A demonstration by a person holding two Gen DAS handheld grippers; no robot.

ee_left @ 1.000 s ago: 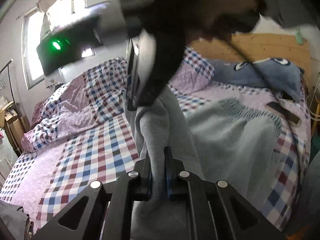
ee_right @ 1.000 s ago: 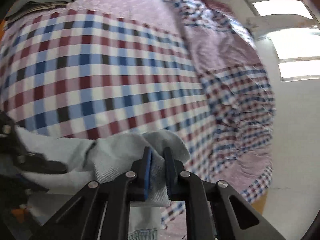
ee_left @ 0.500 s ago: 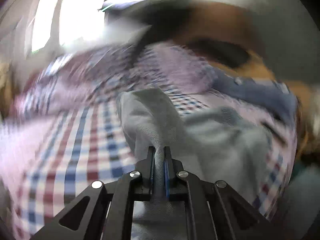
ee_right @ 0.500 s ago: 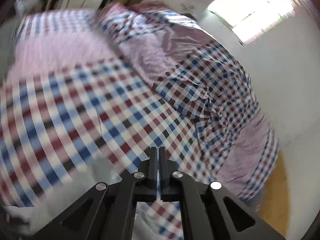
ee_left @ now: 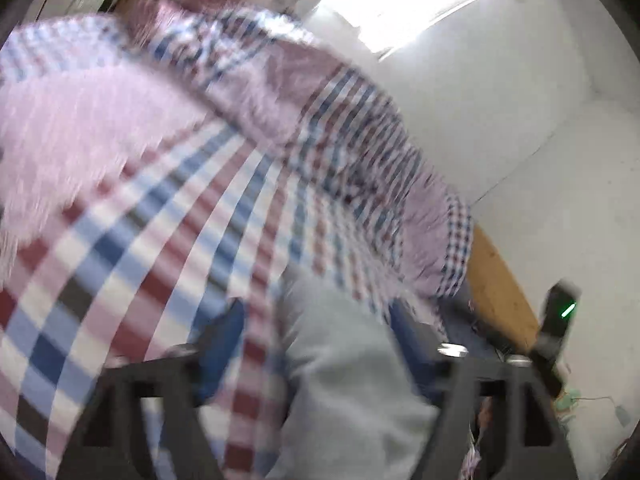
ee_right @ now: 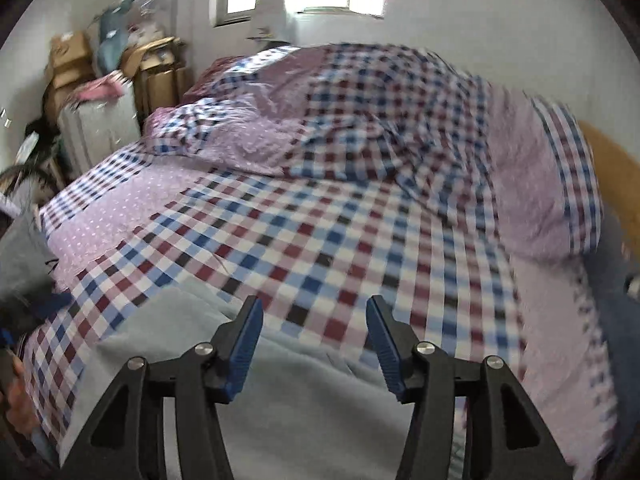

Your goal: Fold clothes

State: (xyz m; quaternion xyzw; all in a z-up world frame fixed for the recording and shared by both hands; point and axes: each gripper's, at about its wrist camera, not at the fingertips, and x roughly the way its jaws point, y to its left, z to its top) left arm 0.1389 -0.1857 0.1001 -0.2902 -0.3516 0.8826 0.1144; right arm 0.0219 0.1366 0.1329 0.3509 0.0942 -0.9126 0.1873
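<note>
With both claws now spreading off the cloth they pinched a second ago, left claw [ee_left: 316, 344] and right claw [ee_right: 314, 344] leave the grey garment [ee_right: 304, 392] lying on the bed [ee_right: 320, 240] at lower frame, so this fold looks placed.

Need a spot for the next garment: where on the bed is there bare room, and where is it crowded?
Free: the flat checked sheet between the grey garment in front and the bunched duvet behind; also the pink dotted strip to its left. Crowded: the duvet heap, and the boxes beside the bed.
</note>
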